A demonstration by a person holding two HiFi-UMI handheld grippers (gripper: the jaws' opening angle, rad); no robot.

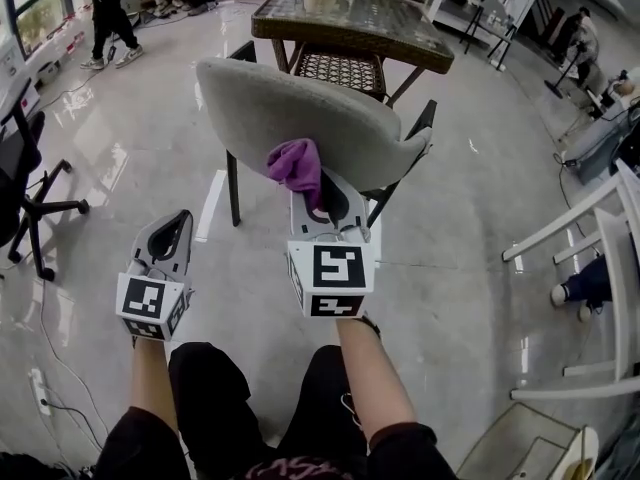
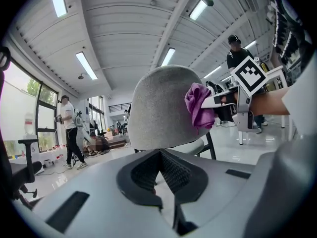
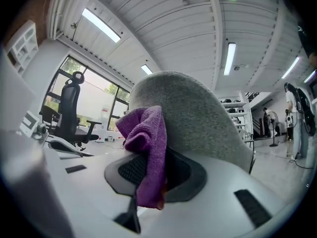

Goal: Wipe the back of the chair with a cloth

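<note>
A person's knees in black trousers (image 1: 250,408) and two bare forearms filled the bottom of the head view, each hand carrying a grey two-jaw gripper topped with a square-marker cube. The right gripper (image 1: 325,204) had its jaws clamped on a bunched purple microfibre cloth (image 1: 297,164), pressed against the rear face of the grey fabric-covered shell chair (image 1: 300,108) near the lower edge, right of centre. The right gripper view showed the cloth (image 3: 146,152) spilling out of the closed jaws with the chair back (image 3: 198,113) rising directly behind it. The left gripper (image 1: 178,224) hung lower, to the left and well apart from the chair, its jaws drawn together with nothing between them; its own view looked up at the chair back (image 2: 158,108) with the cloth (image 2: 198,105) on its right side. A dark wicker table with a glass top (image 1: 350,18) stood beyond on the glossy grey floor (image 1: 130,168). Cloth and chair were in contact, so wiping appeared under way, but the fabric bore no mark of cleaned area, and most of the back, especially its left half and top, looked left to cover
</note>
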